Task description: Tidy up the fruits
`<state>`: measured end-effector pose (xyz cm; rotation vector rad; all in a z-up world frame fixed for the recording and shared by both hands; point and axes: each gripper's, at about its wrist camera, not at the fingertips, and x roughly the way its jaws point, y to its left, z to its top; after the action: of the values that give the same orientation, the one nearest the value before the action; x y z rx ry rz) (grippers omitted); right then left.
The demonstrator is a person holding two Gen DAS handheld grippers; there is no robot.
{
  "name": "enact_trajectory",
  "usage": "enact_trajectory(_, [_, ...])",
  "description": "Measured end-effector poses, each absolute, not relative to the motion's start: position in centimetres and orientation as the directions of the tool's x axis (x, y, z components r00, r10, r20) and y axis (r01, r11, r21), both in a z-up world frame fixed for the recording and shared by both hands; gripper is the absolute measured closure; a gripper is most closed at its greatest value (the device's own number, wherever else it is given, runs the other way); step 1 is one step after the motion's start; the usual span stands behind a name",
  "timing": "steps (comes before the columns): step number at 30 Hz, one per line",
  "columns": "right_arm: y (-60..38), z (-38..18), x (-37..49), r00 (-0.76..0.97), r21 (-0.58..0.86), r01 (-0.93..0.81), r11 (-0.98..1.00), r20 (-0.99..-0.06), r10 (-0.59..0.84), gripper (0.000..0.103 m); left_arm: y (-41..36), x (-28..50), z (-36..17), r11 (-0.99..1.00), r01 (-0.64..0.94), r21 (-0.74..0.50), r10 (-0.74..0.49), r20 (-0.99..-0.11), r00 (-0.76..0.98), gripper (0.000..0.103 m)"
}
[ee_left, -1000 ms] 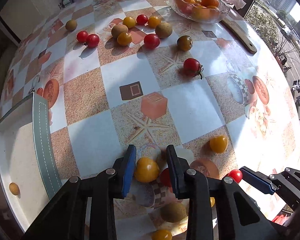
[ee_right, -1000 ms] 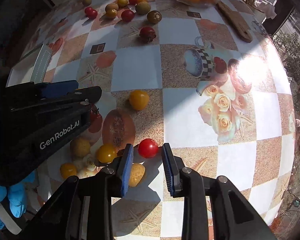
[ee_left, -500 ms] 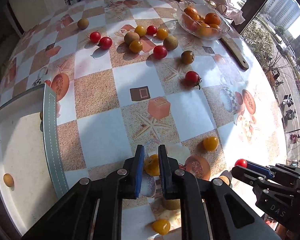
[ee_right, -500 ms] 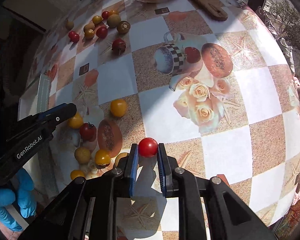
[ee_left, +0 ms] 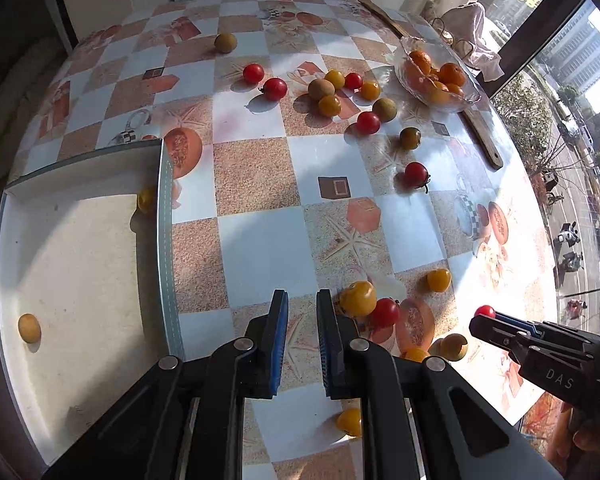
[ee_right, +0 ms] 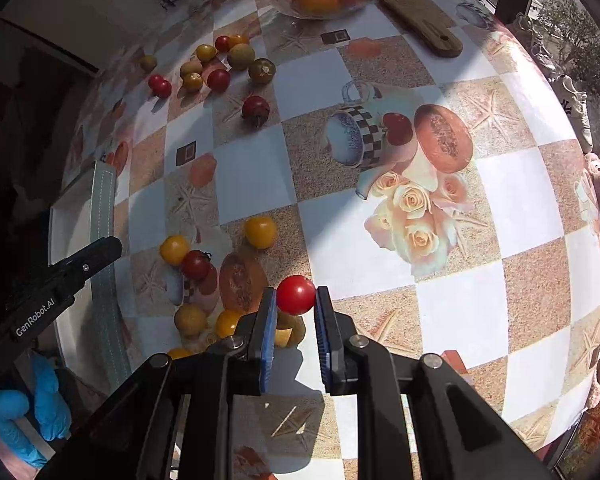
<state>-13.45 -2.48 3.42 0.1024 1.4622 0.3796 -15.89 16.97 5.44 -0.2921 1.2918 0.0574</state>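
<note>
My right gripper [ee_right: 296,300] is shut on a red cherry tomato [ee_right: 295,294] and holds it above the table; it also shows in the left wrist view [ee_left: 485,311]. My left gripper [ee_left: 302,300] is nearly closed with a narrow gap and holds nothing. A yellow tomato [ee_left: 357,298] lies on the table just right of its right finger, next to a red tomato [ee_left: 385,312]. More red, yellow and brown fruits [ee_left: 330,105] lie scattered at the far side. A white tray [ee_left: 76,264] at the left holds two small yellow fruits.
A glass bowl of oranges [ee_left: 436,76] stands at the far right beside a long wooden stick [ee_left: 480,136]. Several small fruits [ee_right: 192,320] lie near the table's front edge. The table edge and a window are at the right.
My left gripper closed around the yellow tomato, then moved left without it; the tomato lies beside it. My right gripper closed on the red tomato and lifted it.
</note>
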Motion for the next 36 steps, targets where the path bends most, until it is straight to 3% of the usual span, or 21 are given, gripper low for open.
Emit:
enact_trajectory(3, [-2.7,3.4,-13.7,0.052,0.294,-0.187,0.937,-0.95,0.309,0.083,16.4,-15.7,5.0,0.962,-0.191,-0.193,-0.134,-0.95,0.283,0.086])
enact_trajectory(5, [-2.4,3.4,-13.9,0.05,0.289,-0.192,0.938,-0.951,0.304,0.083,16.0,-15.3,4.4,0.961,-0.186,-0.206,-0.15,-0.949,0.276,0.078])
enact_trajectory(6, [-2.3,3.4,-13.9,0.05,0.288,-0.194,0.938,-0.952,0.303,0.083,15.8,-15.2,4.1,0.959,-0.188,-0.211,-0.156,-0.95,0.271,0.051])
enact_trajectory(7, [-2.3,3.4,-14.0,0.05,0.288,-0.195,0.938,-0.952,0.302,0.083,15.7,-15.1,4.0,0.957,-0.193,-0.217,-0.159,-0.947,0.278,0.031])
enact_trajectory(15, [-2.8,3.2,-13.9,0.05,0.294,-0.18,0.939,-0.95,0.308,0.083,14.3,-14.2,2.5,0.964,-0.187,-0.191,-0.144,-0.96,0.241,0.032])
enact_trajectory(18, [-3.1,3.2,-13.9,0.05,0.302,-0.173,0.938,-0.948,0.314,0.083,14.3,-13.9,1.8,0.956,-0.209,-0.207,-0.157,-0.96,0.232,0.037])
enact_trajectory(20, [-3.3,3.3,-14.0,0.052,0.305,-0.17,0.937,-0.947,0.318,0.083,14.2,-13.6,1.8,0.954,-0.219,-0.206,-0.154,-0.96,0.232,0.043])
enact_trajectory(24, [-3.7,3.4,-14.1,0.055,0.312,-0.163,0.936,-0.944,0.324,0.083,13.4,-13.3,2.2,0.955,-0.208,-0.209,-0.157,-0.958,0.239,0.07])
enact_trajectory(36, [-4.8,3.6,-13.9,0.071,0.343,-0.127,0.931,-0.933,0.353,0.083,14.4,-12.8,1.5,0.958,-0.224,-0.18,-0.125,-0.962,0.241,0.071])
